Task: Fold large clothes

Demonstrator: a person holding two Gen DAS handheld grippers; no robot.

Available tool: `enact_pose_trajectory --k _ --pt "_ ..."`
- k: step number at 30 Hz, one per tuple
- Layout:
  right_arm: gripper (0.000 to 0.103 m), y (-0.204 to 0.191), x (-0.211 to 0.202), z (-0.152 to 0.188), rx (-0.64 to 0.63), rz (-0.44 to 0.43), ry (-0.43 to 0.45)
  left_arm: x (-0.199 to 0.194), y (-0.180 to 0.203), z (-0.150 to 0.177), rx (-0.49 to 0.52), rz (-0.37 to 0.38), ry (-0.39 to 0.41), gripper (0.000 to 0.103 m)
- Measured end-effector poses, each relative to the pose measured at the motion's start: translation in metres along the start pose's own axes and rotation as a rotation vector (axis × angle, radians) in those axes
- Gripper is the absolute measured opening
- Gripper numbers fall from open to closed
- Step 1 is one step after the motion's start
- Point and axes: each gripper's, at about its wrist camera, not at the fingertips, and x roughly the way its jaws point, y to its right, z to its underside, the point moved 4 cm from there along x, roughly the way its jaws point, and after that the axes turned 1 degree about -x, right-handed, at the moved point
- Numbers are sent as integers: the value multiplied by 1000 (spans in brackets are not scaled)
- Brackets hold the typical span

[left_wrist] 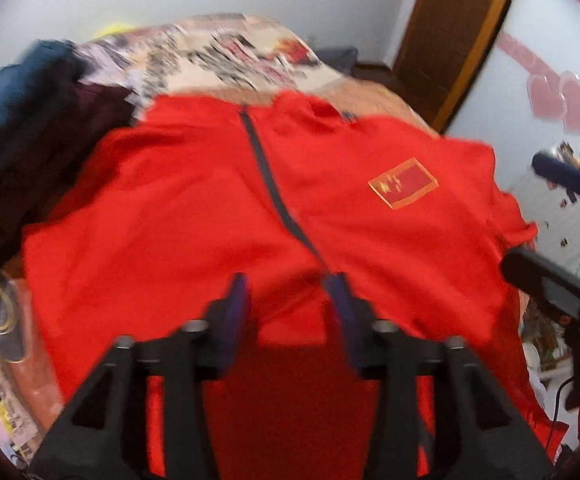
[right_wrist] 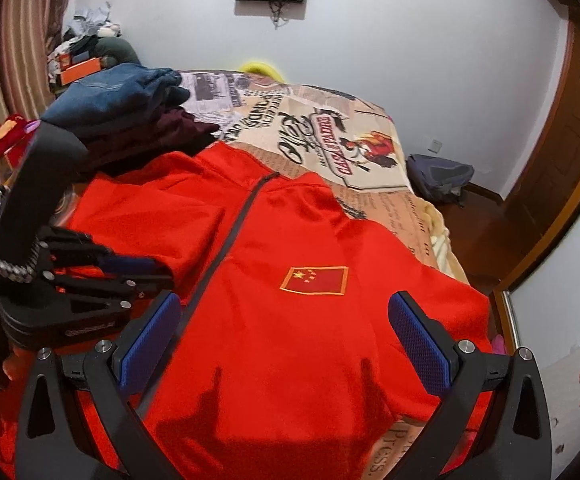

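A large red jacket [left_wrist: 194, 208] [right_wrist: 298, 320] lies spread front-up on the bed, with a dark zipper [left_wrist: 266, 176] [right_wrist: 230, 236] down its middle and a flag patch [left_wrist: 404, 182] [right_wrist: 315, 280] on the chest. One sleeve [right_wrist: 150, 216] lies folded over the body. My left gripper [left_wrist: 290, 300] [right_wrist: 146, 276] hovers low over the zipper near the hem, its jaws apart with only flat cloth showing between them. My right gripper [right_wrist: 286, 336] [left_wrist: 546, 220] stands wide open above the patch side of the jacket, pinching nothing.
A stack of folded dark blue and maroon clothes [right_wrist: 130, 112] [left_wrist: 18, 128] sits at the bed's far left. The newspaper-print bedspread [right_wrist: 330, 136] shows beyond the collar. A backpack [right_wrist: 442, 176] lies on the floor by the wooden door [right_wrist: 562, 128].
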Motion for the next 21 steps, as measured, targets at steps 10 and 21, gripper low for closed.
enact_pose_trajectory --k 10,21 --pt "103 -57 6 -27 -150 -104 15 -102 -104 -4 -69 -273 194 66" --pt "101 -161 56 -29 -373 -294 -115 -117 -193 59 -177 -387 114 69"
